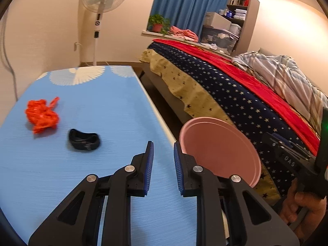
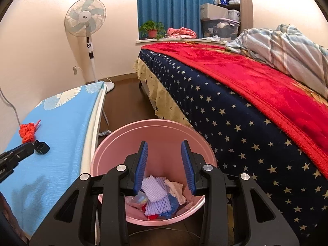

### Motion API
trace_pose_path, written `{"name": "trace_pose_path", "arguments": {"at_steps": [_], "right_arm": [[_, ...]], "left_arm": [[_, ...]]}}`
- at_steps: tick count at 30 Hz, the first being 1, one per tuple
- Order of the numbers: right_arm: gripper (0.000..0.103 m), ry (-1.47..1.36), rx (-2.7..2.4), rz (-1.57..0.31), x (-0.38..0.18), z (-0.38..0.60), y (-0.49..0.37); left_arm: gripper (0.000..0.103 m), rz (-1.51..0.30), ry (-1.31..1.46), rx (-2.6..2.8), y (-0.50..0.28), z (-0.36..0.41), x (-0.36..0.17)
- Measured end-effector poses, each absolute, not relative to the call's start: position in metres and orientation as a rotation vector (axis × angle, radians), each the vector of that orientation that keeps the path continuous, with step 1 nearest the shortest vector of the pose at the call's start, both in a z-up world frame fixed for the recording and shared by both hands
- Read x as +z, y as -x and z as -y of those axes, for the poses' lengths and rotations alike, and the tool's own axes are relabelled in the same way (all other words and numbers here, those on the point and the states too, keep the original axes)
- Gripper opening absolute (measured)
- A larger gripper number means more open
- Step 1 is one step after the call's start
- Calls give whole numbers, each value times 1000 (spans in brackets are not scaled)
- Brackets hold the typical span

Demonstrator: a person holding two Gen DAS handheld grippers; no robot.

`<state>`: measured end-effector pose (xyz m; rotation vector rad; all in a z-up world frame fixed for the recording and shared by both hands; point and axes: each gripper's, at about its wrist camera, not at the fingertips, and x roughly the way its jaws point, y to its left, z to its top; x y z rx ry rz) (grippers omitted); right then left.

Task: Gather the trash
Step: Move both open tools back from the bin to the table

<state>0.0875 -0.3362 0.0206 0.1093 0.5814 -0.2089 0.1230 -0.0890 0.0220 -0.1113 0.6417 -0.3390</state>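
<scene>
Left wrist view looks down over the blue table (image 1: 86, 164), and the left gripper (image 1: 163, 147) hangs tilted downward above its near right edge, its blue pads a narrow gap apart with nothing between them. Ahead of it on the table lie two bits of trash: a crumpled orange net (image 1: 42, 113) farther off to the left, and a small black strap (image 1: 84, 139) nearer, apart from the net and well short of the fingertips. Beside the table's right edge the pink bin (image 1: 221, 149) shows only its rim and inner wall from here, with the starry bed cover (image 1: 235, 100) behind it. At the lower right a hand (image 1: 303, 207) grips the handle of the other tool. The right wrist view gives what that one cannot: the right gripper (image 2: 164, 149) is poised straight over the mouth of the bin (image 2: 114, 143), angled down into it, jaws moderately apart and empty, and the bin's bottom is open to sight, holding white foam netting (image 2: 154, 192), a crumpled tissue (image 2: 176, 188) and scraps of blue and red. From this side the net (image 2: 27, 131) and strap (image 2: 42, 147) sit far left on the table (image 2: 57, 123), with the tip of the left tool just beside the strap; whether it touches I cannot tell. A standing fan (image 2: 85, 18) is by the wall.
</scene>
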Motion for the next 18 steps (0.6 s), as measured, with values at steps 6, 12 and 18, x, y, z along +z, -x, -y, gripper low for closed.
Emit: {"name": "trace_pose_path", "arguments": {"at_steps": [6, 12, 18], "right_arm": [[35, -95, -188, -565, 28, 323, -88], [35, -92, -162, -549, 34, 306, -92], [35, -83, -117, -547, 37, 283, -102]], "left_arm": [[20, -625, 89, -297, -126, 53, 28], [20, -613, 57, -256, -132, 18, 33], [21, -607, 40, -201, -141, -19, 34]]}}
